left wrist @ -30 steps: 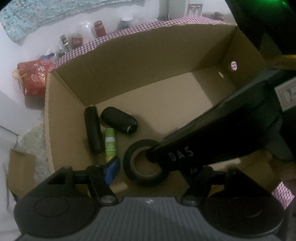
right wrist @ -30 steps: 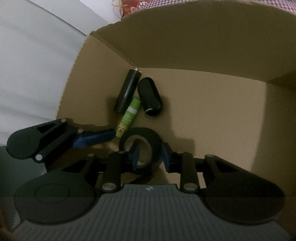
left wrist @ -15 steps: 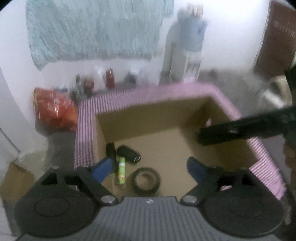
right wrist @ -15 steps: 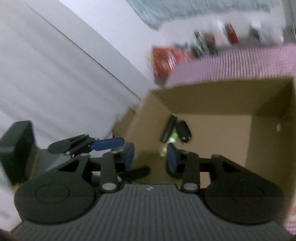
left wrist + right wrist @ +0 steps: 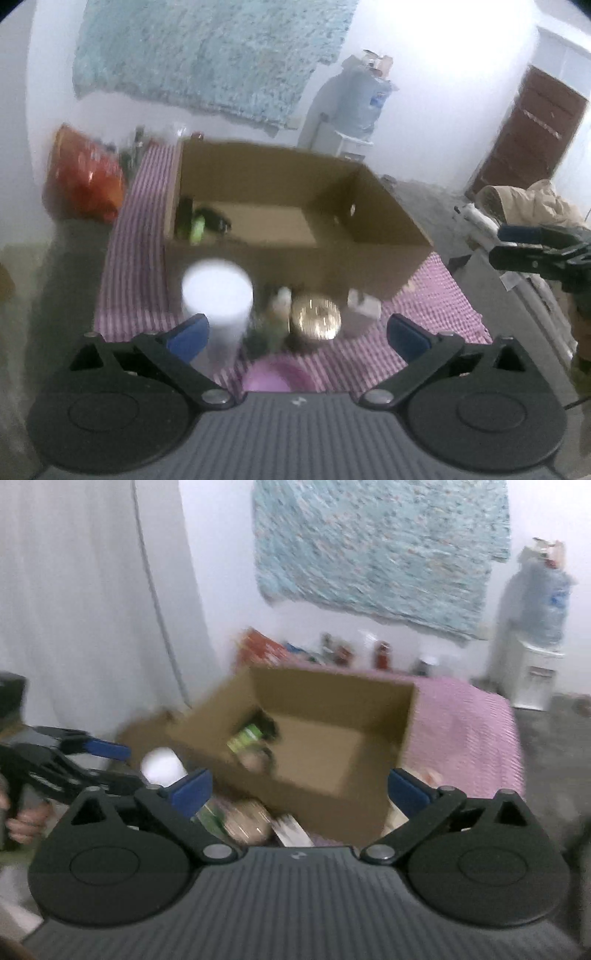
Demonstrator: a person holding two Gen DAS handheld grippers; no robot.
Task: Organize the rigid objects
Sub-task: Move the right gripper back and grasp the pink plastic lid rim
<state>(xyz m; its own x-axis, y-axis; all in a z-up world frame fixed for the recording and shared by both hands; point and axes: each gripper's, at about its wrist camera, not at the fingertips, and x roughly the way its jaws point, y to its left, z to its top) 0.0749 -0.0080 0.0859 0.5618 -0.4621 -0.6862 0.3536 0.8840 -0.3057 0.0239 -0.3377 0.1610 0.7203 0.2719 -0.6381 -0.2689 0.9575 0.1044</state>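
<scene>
Open cardboard box on checked cloth, blurred; dark cylinders and green tube inside, left end.
Left gripper and right gripper: just opened wide, nothing between. Gold-lidded jar sharp only from left; red bottles behind, only from right.

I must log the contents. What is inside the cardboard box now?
In the box, at its left end: a green tube and dark items beside it, too blurred to name. The near wall covers the near floor, so anything there cannot be seen.

Black tongs, blue pads, silver screws.
</scene>
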